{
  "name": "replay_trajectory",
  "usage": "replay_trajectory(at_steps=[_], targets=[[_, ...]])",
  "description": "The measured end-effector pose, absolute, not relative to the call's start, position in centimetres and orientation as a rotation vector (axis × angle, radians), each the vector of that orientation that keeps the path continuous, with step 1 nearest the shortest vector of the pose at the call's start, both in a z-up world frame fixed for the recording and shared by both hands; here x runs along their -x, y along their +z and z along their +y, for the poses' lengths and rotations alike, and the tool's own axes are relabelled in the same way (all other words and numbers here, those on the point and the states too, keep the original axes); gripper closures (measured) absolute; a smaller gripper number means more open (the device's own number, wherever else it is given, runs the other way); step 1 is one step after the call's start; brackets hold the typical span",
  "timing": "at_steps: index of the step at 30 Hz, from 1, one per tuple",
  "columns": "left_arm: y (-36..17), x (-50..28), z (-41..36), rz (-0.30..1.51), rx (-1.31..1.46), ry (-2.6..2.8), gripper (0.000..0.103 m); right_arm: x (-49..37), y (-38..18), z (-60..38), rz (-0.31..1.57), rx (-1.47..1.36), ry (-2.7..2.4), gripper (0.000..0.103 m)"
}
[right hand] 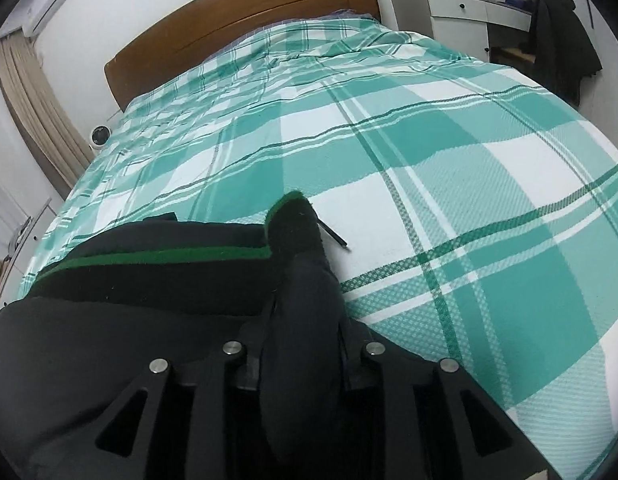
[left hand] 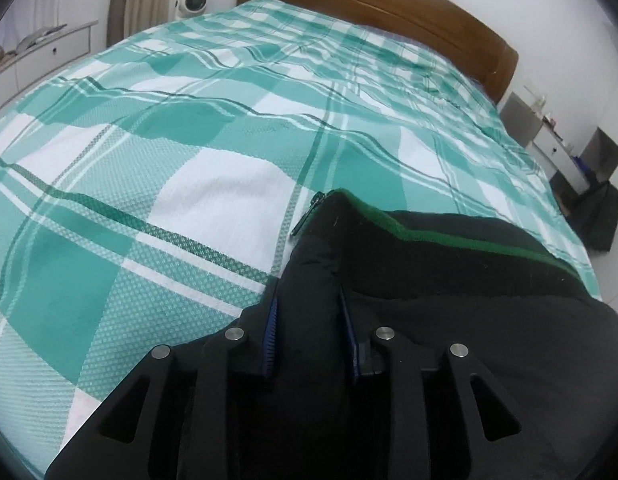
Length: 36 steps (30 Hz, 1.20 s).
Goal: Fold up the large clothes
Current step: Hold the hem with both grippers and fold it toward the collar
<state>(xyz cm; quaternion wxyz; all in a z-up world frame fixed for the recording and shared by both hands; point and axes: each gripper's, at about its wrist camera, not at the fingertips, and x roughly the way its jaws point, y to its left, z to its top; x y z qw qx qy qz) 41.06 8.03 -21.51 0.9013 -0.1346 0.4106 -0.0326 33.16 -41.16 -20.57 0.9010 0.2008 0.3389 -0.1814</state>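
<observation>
no readable text, labels, or numbers

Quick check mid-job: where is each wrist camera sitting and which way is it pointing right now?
Left wrist: on the left hand-held gripper, facing along the plaid bed toward the headboard; its black fingers pinch the black jacket.
Right wrist: on the right hand-held gripper, facing the headboard too; its fingers pinch the jacket.
Shared: bed, headboard, green-trimmed jacket.
</observation>
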Motion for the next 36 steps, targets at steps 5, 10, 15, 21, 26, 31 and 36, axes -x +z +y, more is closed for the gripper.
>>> replay_trajectory(at_steps=[5,10,15,21,26,31,36], targets=[[-21.9,-41.5,7.9,0.854,0.282,-0.064,0.073,-33.3,-21.0,-41.3,0.693,-0.429,-0.369,0.080],[-22.2,-41.4,8.3,0.854,0.311,-0.075,0.072,-33.3,-21.3,-41.7,0.679,-0.453,-0.355,0.079],[-22.6,-41.3,8.9,0.852,0.359,-0.095,0.070,-33.3,-21.5,-41.9,0.674,-0.466,-0.348,0.079],[-22.7,-41.4,8.9,0.852,0.353,-0.091,0.069,-33.4,-21.6,-41.9,0.672,-0.468,-0.347,0.079],[-22.7,-41.4,8.9,0.852,0.358,-0.094,0.069,-33.4,-21.6,-41.9,0.672,-0.469,-0.346,0.079],[-22.8,-41.5,9.1,0.853,0.374,-0.102,0.068,-33.4,-21.7,-42.1,0.668,-0.476,-0.340,0.079],[-22.9,-41.5,9.1,0.853,0.383,-0.106,0.068,-33.5,-21.7,-42.2,0.663,-0.484,-0.336,0.079]])
